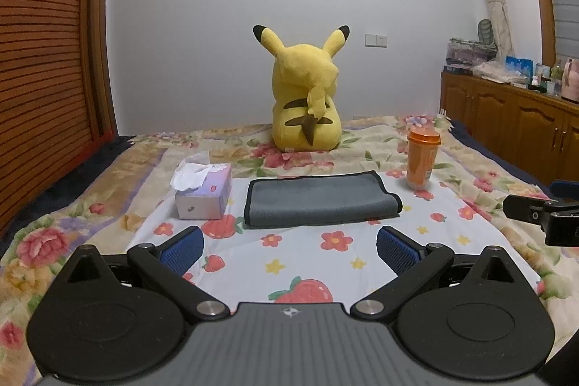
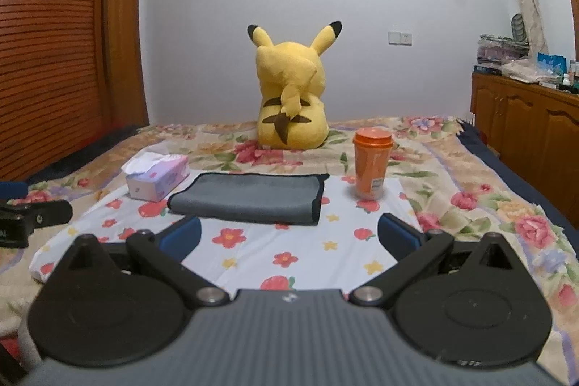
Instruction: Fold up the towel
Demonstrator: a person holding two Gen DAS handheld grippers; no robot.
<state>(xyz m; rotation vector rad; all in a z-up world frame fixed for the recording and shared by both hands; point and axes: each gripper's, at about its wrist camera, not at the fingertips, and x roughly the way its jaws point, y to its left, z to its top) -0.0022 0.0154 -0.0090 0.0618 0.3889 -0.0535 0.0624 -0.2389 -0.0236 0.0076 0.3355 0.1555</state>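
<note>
A grey towel with a black border (image 1: pixel 322 201) lies folded into a flat rectangle on a white strawberry-print cloth (image 1: pixel 289 263) on the bed. It also shows in the right wrist view (image 2: pixel 249 198). My left gripper (image 1: pixel 289 246) is open and empty, a little short of the towel's near edge. My right gripper (image 2: pixel 289 236) is open and empty, also just short of the towel. Each gripper's side shows at the edge of the other's view.
A tissue box (image 1: pixel 204 192) stands left of the towel and an orange lidded cup (image 1: pixel 421 158) to its right. A yellow Pikachu plush (image 1: pixel 307 100) sits behind. A wooden cabinet (image 1: pixel 506 122) lines the right wall, a slatted wardrobe (image 1: pixel 43 78) the left.
</note>
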